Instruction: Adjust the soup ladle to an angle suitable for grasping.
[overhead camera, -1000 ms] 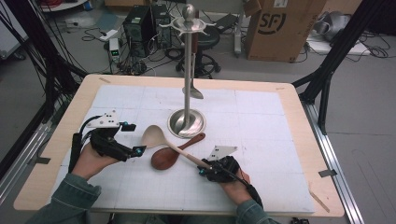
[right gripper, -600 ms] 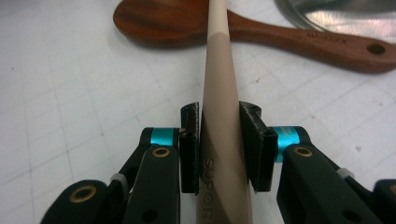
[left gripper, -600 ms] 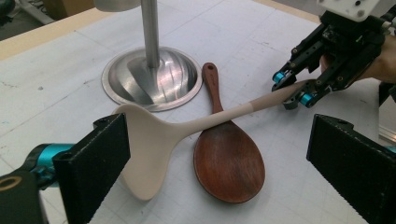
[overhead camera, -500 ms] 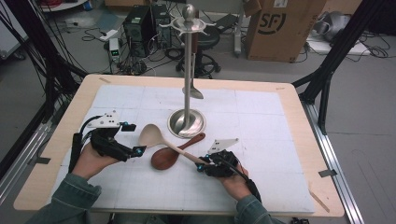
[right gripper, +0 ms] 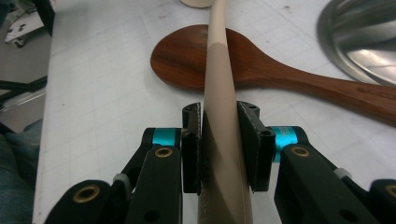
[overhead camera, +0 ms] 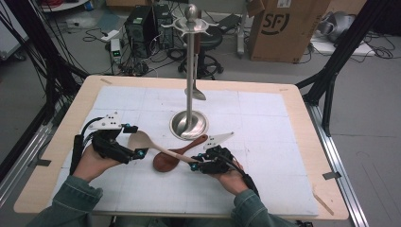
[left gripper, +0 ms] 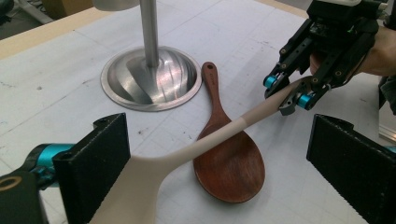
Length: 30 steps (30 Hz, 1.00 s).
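The right claw [right gripper: 219,140] is closed on the handle of the pale spoon [overhead camera: 156,145], pads pressing both sides, so the spoon is carried by its end. Ahead of this claw the handle passes above the brown spoon [overhead camera: 172,157], which lies flat on the tabletop [overhead camera: 283,142]. The pale bowl sits between the wide-open jaws of the left claw [overhead camera: 135,141], which grips nothing; I think it waits to steady the bowl. Beyond both claws stands the steel rack [overhead camera: 189,94], probably where the 2 spoons must hang.
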Motion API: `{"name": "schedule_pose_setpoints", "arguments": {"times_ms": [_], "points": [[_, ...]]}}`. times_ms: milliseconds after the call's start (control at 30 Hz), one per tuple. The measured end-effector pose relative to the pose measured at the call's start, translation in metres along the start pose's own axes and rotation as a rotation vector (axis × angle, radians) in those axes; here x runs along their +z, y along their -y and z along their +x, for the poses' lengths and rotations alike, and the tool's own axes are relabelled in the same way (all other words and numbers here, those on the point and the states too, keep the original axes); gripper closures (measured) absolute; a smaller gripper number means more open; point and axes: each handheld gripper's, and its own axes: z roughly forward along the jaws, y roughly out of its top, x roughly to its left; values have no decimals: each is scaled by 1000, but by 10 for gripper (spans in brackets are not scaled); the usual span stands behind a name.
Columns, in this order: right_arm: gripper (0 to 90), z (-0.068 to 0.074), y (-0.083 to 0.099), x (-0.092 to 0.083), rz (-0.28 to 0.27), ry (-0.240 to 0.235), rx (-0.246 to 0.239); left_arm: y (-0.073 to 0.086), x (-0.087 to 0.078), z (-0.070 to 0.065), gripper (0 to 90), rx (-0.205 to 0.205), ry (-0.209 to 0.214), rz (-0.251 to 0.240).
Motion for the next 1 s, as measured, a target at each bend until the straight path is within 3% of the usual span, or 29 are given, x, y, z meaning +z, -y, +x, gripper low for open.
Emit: {"name": "schedule_pose_setpoints", "arguments": {"times_ms": [400, 800, 1000], "points": [[724, 12, -19, 26, 35, -106, -43, 0, -1, 0, 66, 2, 3, -3], [685, 10, -14, 33, 87, -33, -79, 0, -1, 0, 66, -3, 5, -5], [649, 11, -12, 25, 52, -6, -88, 1, -1, 0, 66, -1, 5, -2]]}}
